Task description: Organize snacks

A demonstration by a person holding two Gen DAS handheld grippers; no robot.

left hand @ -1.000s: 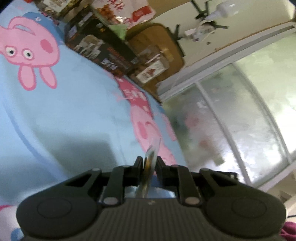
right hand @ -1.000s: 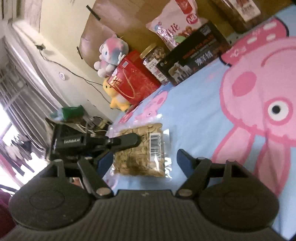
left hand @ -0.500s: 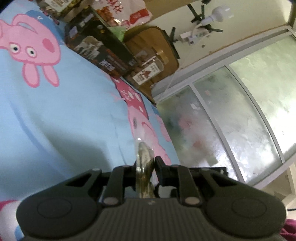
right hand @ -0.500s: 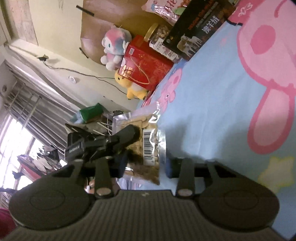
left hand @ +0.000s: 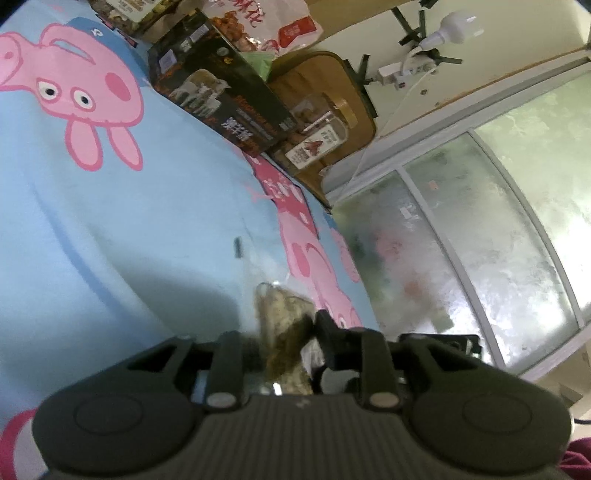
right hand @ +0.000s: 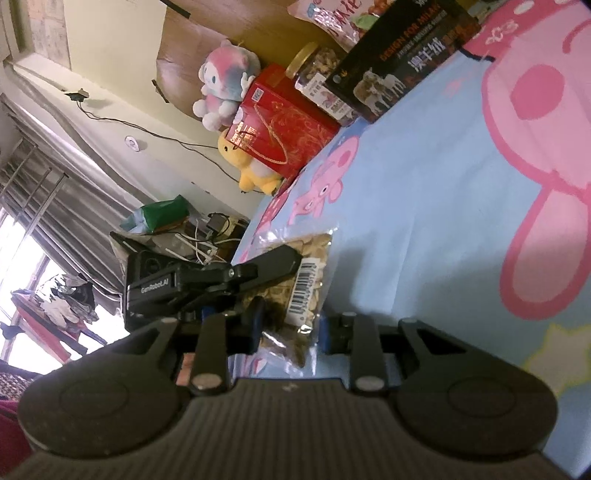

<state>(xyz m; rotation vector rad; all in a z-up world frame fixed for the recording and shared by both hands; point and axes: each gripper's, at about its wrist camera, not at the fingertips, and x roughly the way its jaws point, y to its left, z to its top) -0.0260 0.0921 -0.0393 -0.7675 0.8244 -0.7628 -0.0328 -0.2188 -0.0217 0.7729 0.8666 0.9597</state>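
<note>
A clear snack bag of pale nuts with a barcode label [right hand: 299, 280] hangs above the blue cartoon-pig bedsheet [right hand: 424, 206]. My left gripper [left hand: 280, 332] is shut on the bag [left hand: 284, 332], seen edge-on between its fingers. In the right wrist view the left gripper's black finger [right hand: 266, 266] lies across the bag. My right gripper [right hand: 290, 328] has its blue-padded fingers on either side of the bag's lower end, closed in close to it.
Along the headboard stand a black box [left hand: 221, 99], a nut jar [left hand: 317, 136], a pink-and-white snack bag [left hand: 266, 26], a red gift box [right hand: 284, 125] and plush toys [right hand: 225, 85]. A frosted glass door [left hand: 480, 240] is beside the bed.
The right gripper has closed in from wide open to around the bag's lower end. The bag has lifted off the sheet and twisted in the left gripper. Both views have swung.
</note>
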